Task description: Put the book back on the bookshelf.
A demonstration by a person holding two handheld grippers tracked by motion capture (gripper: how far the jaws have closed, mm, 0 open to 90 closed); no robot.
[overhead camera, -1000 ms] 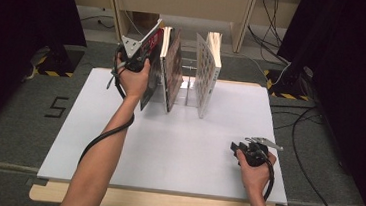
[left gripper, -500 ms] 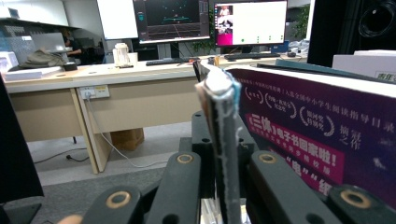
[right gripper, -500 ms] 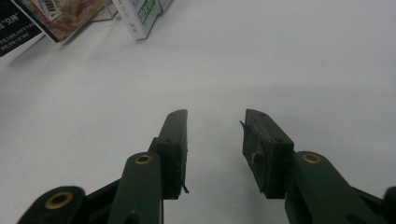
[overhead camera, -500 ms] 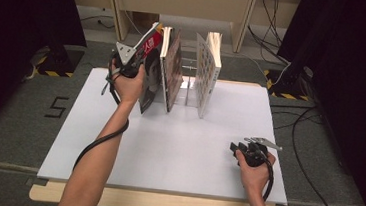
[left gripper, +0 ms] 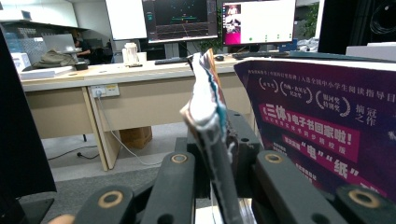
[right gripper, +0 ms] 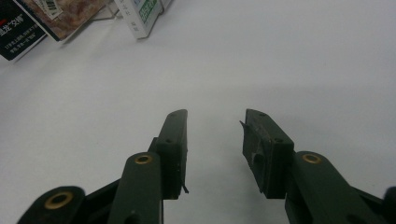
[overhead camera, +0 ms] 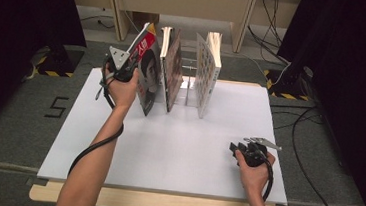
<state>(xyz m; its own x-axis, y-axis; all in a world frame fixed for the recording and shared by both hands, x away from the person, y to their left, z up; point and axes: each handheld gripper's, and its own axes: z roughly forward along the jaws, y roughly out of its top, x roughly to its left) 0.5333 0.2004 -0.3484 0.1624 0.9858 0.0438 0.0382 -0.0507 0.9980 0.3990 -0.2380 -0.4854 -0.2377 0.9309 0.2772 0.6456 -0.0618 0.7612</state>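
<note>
L gripper [overhead camera: 133, 67] is clamping the top edge of a thin red-and-black magazine [overhead camera: 146, 74], which is leaning at the rack's L end, w/ a purple-backed book [overhead camera: 172, 69] just beside it. L gripper view is showing what high view isn't: jaws are pinching the white page edges [left gripper: 205, 121], purple cover [left gripper: 327, 135] to the R. R gripper [overhead camera: 239, 149] is resting on the white table [overhead camera: 177, 147], well apart from the books. R gripper view is showing its jaws apart w/ bare table between.

I see a red-and-black magazine [overhead camera: 145, 74], a purple book [left gripper: 327, 135] with pink-and-white lettering, and a plain white table [overhead camera: 177, 142].
</note>
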